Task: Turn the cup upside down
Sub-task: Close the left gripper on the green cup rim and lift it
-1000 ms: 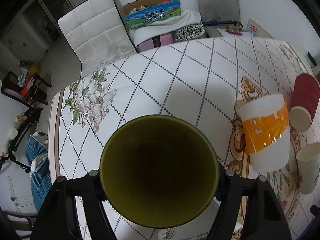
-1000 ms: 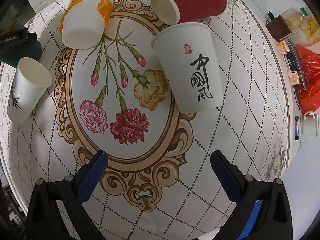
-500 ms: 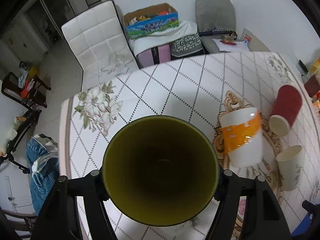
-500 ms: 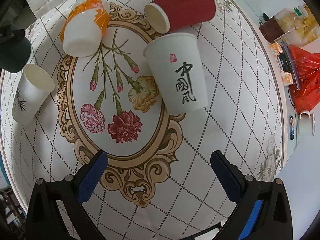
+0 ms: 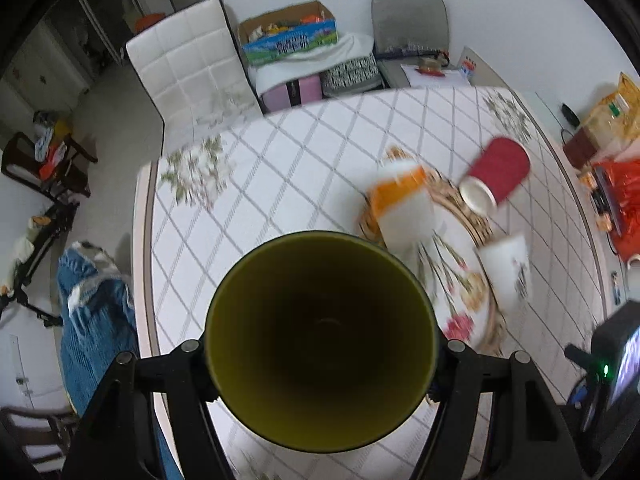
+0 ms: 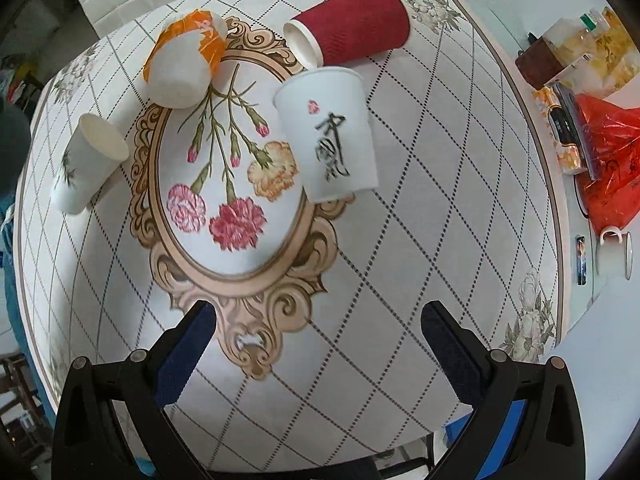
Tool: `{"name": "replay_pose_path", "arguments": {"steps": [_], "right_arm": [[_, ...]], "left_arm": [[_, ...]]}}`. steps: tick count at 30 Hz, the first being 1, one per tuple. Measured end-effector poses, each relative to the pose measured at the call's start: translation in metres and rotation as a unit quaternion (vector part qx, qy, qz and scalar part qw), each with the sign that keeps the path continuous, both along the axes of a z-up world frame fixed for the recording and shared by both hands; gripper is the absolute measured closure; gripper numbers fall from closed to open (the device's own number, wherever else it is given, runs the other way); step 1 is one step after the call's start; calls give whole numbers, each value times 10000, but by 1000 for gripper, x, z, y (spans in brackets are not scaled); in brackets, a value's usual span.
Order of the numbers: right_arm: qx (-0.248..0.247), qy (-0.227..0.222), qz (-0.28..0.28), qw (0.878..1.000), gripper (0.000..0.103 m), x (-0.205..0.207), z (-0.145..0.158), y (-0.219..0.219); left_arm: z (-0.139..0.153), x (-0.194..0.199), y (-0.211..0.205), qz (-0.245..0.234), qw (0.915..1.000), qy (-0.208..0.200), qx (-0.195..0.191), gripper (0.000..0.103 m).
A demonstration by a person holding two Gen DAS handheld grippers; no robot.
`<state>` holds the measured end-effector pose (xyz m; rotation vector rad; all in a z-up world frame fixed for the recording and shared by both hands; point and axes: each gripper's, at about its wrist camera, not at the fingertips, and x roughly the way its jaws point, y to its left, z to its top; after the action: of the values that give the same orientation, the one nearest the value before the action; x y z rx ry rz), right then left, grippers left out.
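The left gripper [image 5: 320, 350] clamps a dark cup [image 5: 320, 340] between its fingers, the olive mouth facing the camera, held above the table [image 5: 280, 168]. The right gripper [image 6: 318, 346] is spread wide with nothing in it; ahead of it lie a calligraphy cup [image 6: 328, 136] and a red cup [image 6: 348, 24].

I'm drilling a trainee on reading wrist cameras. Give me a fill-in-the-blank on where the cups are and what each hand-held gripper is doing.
1. The left hand-held gripper is shut on a cup whose inside is olive ____.
2. The right hand-held gripper is open and holds ____.
3. The ribbed cup lying on its side is dark ____.
4. The white cup with black calligraphy lies ____ the ribbed cup's open mouth.

Missing words: green; nothing; red; below
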<state>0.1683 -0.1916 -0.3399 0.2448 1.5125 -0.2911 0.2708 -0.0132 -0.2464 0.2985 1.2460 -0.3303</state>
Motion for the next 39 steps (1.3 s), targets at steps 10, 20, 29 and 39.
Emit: {"name": "replay_pose_path", "arguments": {"steps": [10,20,29,39], "right_arm": [[191,280,535,9980,0,-55,-16,-23],[214,729,997,9921,0,-92,-49,-55],[230,869,1216,9885,0,-92,-62,-68],[196,938,1081,9895,0,-47,-67,-73]], "left_arm": [[-45,-99,-22,263,9926,1172,185,35],[-118,-150,-30,1215,9470,2962,-239,36],[-144,-131,-49,1436,9453,2928,20,36],[-167,-97,-74,1083,9564,2665,496,36]]}}
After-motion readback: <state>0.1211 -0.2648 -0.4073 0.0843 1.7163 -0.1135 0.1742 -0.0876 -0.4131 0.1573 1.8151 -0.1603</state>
